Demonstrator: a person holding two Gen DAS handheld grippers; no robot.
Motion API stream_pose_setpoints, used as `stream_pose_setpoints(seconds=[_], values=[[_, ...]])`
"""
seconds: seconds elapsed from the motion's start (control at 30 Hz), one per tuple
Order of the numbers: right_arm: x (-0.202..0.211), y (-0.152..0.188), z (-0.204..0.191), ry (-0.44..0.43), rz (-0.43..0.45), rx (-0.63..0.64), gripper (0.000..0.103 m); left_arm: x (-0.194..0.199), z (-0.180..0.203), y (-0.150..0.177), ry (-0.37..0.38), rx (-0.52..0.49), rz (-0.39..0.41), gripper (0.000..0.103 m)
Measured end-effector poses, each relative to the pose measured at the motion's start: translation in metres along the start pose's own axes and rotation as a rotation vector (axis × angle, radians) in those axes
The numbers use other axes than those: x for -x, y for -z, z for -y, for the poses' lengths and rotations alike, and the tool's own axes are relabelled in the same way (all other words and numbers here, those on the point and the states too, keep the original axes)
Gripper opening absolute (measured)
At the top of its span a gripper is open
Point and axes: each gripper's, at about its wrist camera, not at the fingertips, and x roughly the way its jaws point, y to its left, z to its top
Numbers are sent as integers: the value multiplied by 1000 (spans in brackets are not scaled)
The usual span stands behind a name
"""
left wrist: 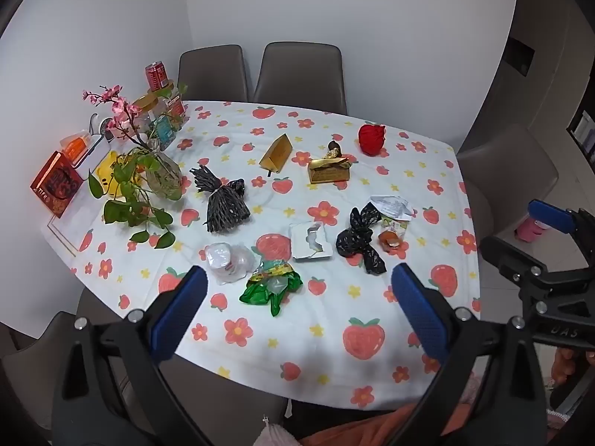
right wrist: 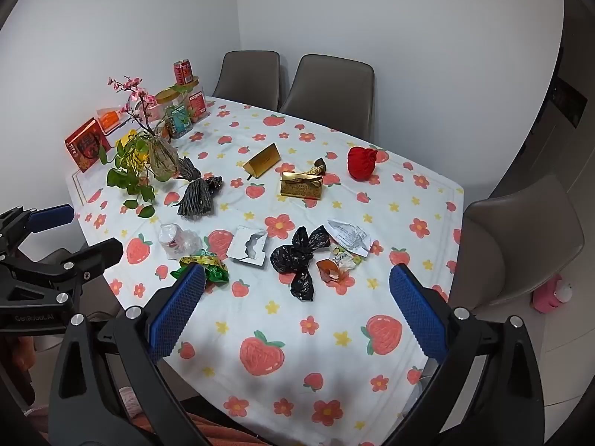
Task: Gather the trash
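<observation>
A table under a white cloth printed with strawberries and flowers [left wrist: 334, 319] fills both views, grey-brown padded chairs [left wrist: 297, 70] behind it. At its far left corner stands a glass vase of green leaves and pink blossom [left wrist: 163, 174]. Trash lies in a loose row across the near middle: a knotted black plastic bag [left wrist: 359, 239], a crumpled green snack wrapper [left wrist: 269, 288] nearest the edge, a clear crushed plastic cup [left wrist: 227, 260] beside it, a torn white card tray [left wrist: 310, 241] between them, and a white paper receipt [left wrist: 394, 206]. The left gripper [left wrist: 297, 312] and right gripper [right wrist: 297, 312] hover above the near edge, jaws spread wide, holding nothing.
</observation>
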Motion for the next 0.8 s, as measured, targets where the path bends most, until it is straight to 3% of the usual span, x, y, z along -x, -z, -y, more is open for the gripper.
stream_pose_setpoints(seconds=[0.8], values=[[5,2,-4,8,0,7,96,0,0,0,0,0,2,99]])
